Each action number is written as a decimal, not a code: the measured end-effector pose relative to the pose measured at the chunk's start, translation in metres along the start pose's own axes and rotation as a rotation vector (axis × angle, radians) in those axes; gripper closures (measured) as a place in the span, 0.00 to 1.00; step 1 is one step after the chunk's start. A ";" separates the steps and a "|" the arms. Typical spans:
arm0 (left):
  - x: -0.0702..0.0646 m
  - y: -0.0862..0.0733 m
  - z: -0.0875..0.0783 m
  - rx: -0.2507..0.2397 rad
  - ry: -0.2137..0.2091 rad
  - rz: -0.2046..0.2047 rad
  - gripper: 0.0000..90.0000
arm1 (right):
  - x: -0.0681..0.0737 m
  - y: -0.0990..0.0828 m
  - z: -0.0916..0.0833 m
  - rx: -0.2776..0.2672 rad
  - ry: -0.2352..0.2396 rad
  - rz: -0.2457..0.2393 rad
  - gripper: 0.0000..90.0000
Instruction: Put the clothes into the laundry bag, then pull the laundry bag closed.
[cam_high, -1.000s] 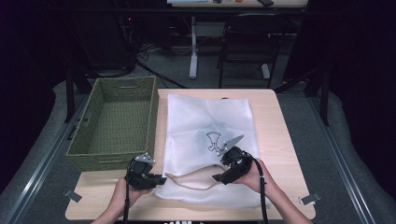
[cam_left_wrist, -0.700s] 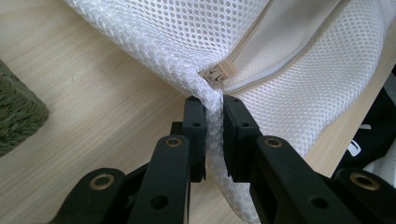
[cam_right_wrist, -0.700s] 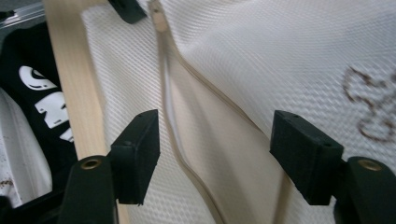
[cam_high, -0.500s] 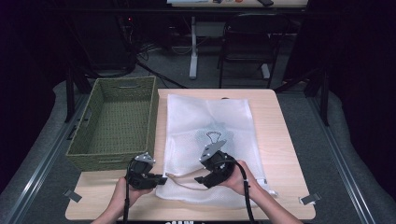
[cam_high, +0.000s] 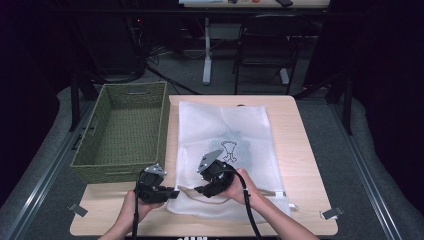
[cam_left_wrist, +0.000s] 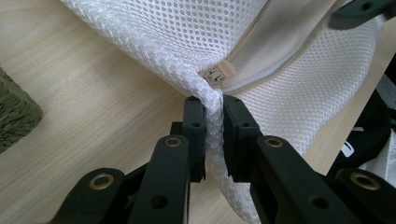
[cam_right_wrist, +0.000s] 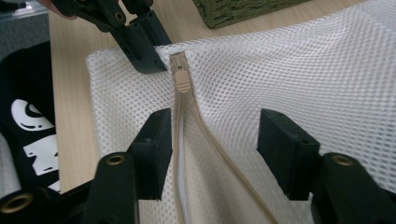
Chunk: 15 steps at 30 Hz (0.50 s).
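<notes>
Nearest to you, your left tongs (cam_high: 172, 190) are clamped on the near left corner of the white mesh zip bag (cam_high: 235, 135), the netting bunched up between the pads (cam_left_wrist: 194, 122) just below the beige zipper slider (cam_left_wrist: 220, 73). Just beside them, your right tongs (cam_high: 199, 190) sit over the near edge of the same bag, half spread and just now narrowing, with the beige zipper tape (cam_right_wrist: 187, 154) running between the jaws; the pads (cam_right_wrist: 158, 140) press on nothing, and the slider (cam_right_wrist: 181, 74) lies a little beyond their tips, close to your left tongs (cam_right_wrist: 147, 51). The bag itself lies flat on the light wooden tabletop (cam_high: 310, 150), reaching from your hands toward the far edge, with a dark printed figure (cam_high: 230, 148) showing through the mesh near its middle. To its left, beside the bag, stands the olive green woven rectangular basket (cam_high: 95, 150). Beyond the tabletop a dark folding chair (cam_high: 260, 45) stands on the grey floor.
</notes>
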<state>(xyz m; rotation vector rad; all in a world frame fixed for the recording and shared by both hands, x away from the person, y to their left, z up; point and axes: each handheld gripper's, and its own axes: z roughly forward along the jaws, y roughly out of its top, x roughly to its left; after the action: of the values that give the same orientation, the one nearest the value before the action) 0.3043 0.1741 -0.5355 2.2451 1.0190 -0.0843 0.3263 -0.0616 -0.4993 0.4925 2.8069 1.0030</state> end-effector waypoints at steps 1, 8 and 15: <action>0.000 0.000 0.001 0.000 -0.001 0.000 0.90 | 0.001 0.001 0.003 0.002 0.002 -0.006 0.53; 0.000 0.000 0.000 -0.005 -0.001 -0.003 0.90 | 0.005 0.007 0.021 0.015 0.022 -0.041 0.66; 0.001 0.000 0.001 -0.002 -0.008 -0.005 0.89 | 0.010 0.011 0.036 0.027 0.029 -0.080 0.74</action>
<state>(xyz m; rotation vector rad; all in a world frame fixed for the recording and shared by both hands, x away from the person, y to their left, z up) 0.3049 0.1744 -0.5367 2.2392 1.0207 -0.0942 0.3277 -0.0287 -0.5206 0.3681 2.8438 0.9651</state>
